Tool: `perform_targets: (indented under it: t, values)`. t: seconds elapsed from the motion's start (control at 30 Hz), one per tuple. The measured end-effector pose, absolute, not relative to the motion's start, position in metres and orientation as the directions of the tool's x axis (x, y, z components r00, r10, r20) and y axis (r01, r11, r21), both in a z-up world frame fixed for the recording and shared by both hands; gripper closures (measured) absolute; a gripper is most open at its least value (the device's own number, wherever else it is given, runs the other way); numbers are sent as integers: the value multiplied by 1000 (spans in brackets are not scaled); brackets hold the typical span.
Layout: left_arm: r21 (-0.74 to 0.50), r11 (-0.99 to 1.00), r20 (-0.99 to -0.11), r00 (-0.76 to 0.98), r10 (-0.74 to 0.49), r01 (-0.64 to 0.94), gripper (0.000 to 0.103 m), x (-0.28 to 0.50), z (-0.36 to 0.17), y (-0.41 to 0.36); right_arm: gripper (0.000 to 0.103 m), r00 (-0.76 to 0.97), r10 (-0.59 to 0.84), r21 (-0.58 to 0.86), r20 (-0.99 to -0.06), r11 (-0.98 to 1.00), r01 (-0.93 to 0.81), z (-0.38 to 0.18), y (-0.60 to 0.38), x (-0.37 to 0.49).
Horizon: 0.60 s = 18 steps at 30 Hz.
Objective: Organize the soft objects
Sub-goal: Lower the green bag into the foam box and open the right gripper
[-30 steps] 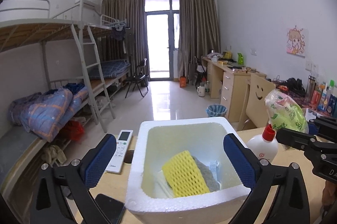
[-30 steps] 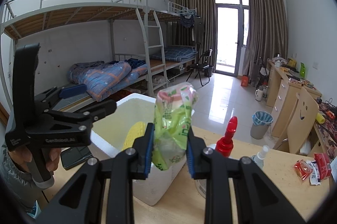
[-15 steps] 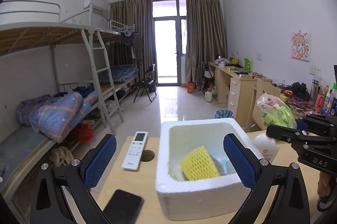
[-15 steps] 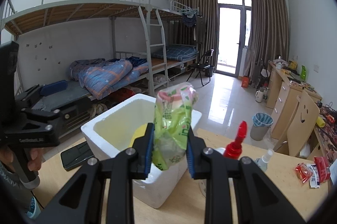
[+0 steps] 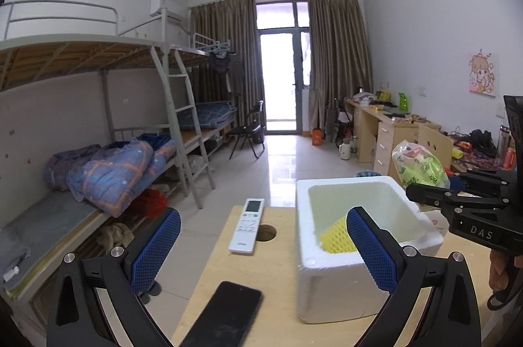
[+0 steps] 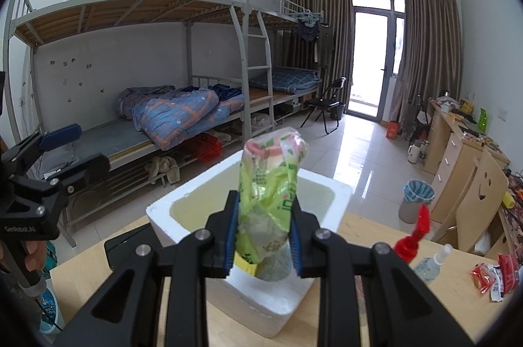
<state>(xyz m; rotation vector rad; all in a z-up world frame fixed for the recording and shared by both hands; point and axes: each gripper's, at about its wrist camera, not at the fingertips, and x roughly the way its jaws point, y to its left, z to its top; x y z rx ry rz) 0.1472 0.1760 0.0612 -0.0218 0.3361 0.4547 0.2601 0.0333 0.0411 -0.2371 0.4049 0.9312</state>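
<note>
We see the left gripper (image 5: 263,245) back off empty and spread, while the right gripper (image 6: 263,236) keeps pinching the green packet (image 6: 269,200) above the foam box (image 6: 248,252), ready to drop.

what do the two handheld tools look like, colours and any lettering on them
Both are matte black angular frames with silver screws and blue textured pads on the fingers. The left tool has honeycomb-patterned pads; its side, in the right wrist view, reads "GenRobot.AI". The right tool shows "DAS" in white, and a dark cable loops beneath its handle.
</note>
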Motion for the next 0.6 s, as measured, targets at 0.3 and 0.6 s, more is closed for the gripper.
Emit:
perform_targets:
  t: [0.3,0.6]
  values:
    - [40,884,-319,832,453,-466,1,132,59,185,72,514,725,-23,-459,569,-822,33,49,269]
    - [11,873,-336,821,463,-488,1,127,54,192,72,499,714,-10,-492,568,-823,30,59,279]
